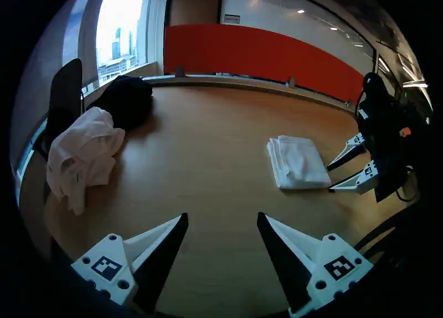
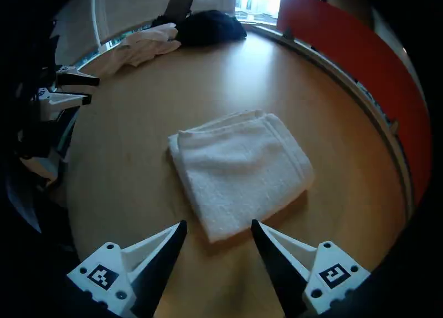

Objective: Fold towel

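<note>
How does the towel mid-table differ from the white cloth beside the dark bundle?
The towel is folded into a flat, neat rectangle; the white cloth lies crumpled in a heap. The towel lies alone; the cloth touches the dark bundle. Both are white and rest on the wooden table.

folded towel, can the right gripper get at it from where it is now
Probably yes. The right gripper is open, with the folded towel lying flat on the table just ahead of it, and nothing stands between them. The left gripper is off to the side.
</note>
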